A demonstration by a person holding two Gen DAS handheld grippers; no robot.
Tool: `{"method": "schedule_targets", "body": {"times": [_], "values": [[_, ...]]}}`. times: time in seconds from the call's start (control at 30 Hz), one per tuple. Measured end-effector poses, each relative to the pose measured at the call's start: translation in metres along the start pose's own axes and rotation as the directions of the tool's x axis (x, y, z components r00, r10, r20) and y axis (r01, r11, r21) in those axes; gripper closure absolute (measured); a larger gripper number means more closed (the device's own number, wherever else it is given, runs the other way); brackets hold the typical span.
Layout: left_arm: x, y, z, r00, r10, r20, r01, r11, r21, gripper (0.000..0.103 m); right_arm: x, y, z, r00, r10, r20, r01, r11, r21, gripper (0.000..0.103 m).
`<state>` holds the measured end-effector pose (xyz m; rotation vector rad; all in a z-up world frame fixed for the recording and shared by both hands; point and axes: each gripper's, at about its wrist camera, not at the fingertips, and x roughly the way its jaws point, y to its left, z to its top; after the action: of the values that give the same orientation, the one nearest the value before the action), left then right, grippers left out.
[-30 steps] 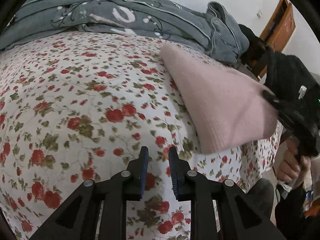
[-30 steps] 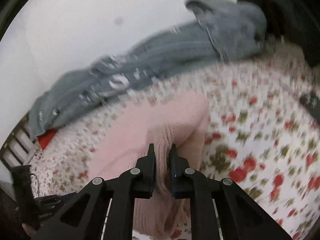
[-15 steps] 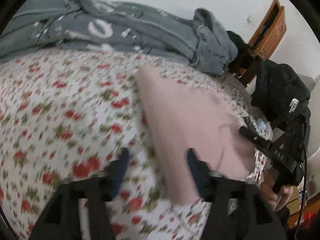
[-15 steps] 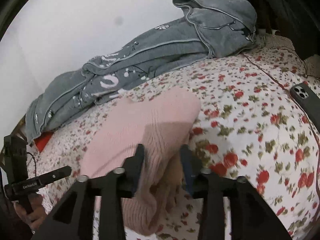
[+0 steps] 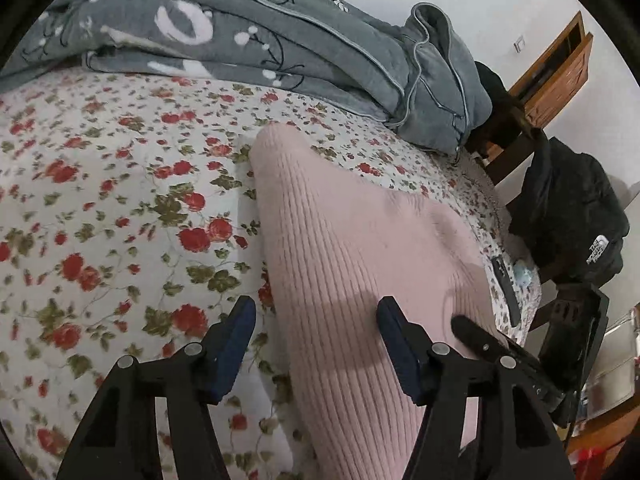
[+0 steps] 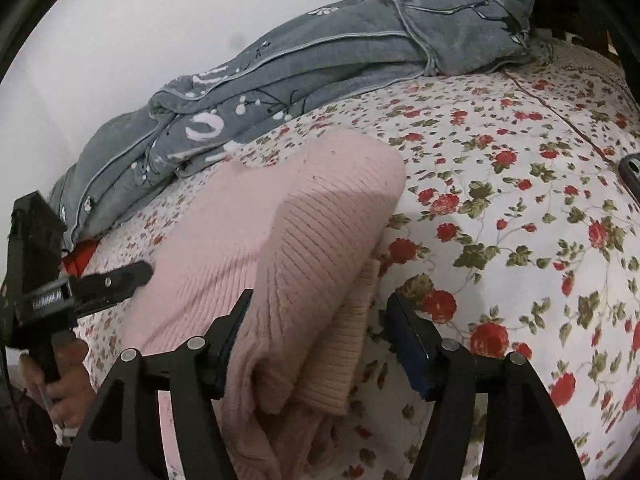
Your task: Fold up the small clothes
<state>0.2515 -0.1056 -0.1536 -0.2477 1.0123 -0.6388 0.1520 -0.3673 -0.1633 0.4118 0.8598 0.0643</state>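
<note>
- 1 pink sweater (image 5: 360,264), ribbed knit, folded, lying flat on the flowered bedsheet (image 5: 100,208). It is the only small garment in view and the landmark for everything below.
- 2 grippers, both over the sweater's near edge.
- Left gripper (image 5: 316,336): jaws apart. Its right finger is over the knit, its left finger over the bare sheet just left of the sweater. The pads press on nothing. The jaws have just been opening, though the last bit shows a slight closing; the sweater's left edge lies between them, not gripped.
- Right gripper (image 6: 318,332): jaws apart and have just been opening. The sweater's folded near corner, with its stacked layers, sits between them. The left finger is at the fabric; whether it touches I cannot tell. The right finger is clear of it, over the sheet.
- Each wrist view also catches the other gripper at the sweater's side: left view (image 5: 500,356), right view (image 6: 108,280).
- 1 hand (image 6: 66,384) visible, on the left gripper's handle, lower left of the sweater.
- 1 grey quilt (image 5: 248,40), bunched, behind the sweater along the wall, not touching it.
- 1 phone (image 6: 632,172) on the sheet, well right of the sweater in the right view, partly cut off.
- 1 black jacket (image 5: 572,208) hanging off the bed, right of the sweater in the left view.
- 1 wooden cabinet (image 5: 556,72) beyond the quilt's end.
</note>
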Motion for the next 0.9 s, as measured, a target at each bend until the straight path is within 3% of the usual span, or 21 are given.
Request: {"method": "schedule_targets", "body": {"times": [0.33, 0.47, 0.5, 0.57, 0.67, 0.73, 0.8, 0.9], "values": [[0.019, -0.004, 0.006, 1.0, 0.016, -0.009, -0.016, 1.0, 0.019, 0.054, 0.013, 0.0, 0.004, 1.0, 0.011, -0.004, -0.011, 1.0, -0.017, 0.04], [0.017, -0.008, 0.005, 0.999, 0.032, 0.015, -0.032, 0.999, 0.036, 0.065, 0.017, -0.003, 0.007, 0.999, 0.038, -0.017, -0.038, 0.999, 0.012, 0.04], [0.016, -0.009, 0.006, 0.999, 0.032, 0.024, -0.033, 0.999, 0.036, 0.069, 0.017, -0.003, 0.008, 0.998, 0.067, -0.021, -0.067, 0.998, 0.023, 0.05], [0.011, -0.012, 0.006, 0.998, 0.037, 0.051, -0.039, 0.998, 0.039, 0.073, 0.016, -0.004, 0.01, 0.994, 0.11, -0.022, -0.108, 0.993, 0.054, 0.06], [0.004, -0.02, 0.008, 0.995, 0.06, 0.078, -0.065, 0.996, 0.067, 0.078, 0.011, 0.003, 0.011, 0.995, 0.1, 0.005, -0.1, 0.994, 0.05, 0.072], [-0.005, -0.024, 0.011, 0.992, 0.068, 0.105, -0.078, 0.993, 0.09, 0.083, 0.007, 0.01, 0.013, 0.996, 0.086, 0.024, -0.087, 0.995, 0.04, 0.075], [-0.015, -0.022, 0.014, 0.989, 0.072, 0.13, -0.085, 0.992, 0.095, 0.095, 0.0, 0.019, 0.017, 0.996, 0.076, 0.05, -0.078, 0.997, 0.03, 0.076], [-0.029, -0.011, 0.023, 0.989, 0.052, 0.139, -0.064, 0.995, 0.083, 0.097, -0.003, 0.032, 0.025, 0.993, 0.088, 0.08, -0.091, 0.995, 0.029, 0.077]]}}
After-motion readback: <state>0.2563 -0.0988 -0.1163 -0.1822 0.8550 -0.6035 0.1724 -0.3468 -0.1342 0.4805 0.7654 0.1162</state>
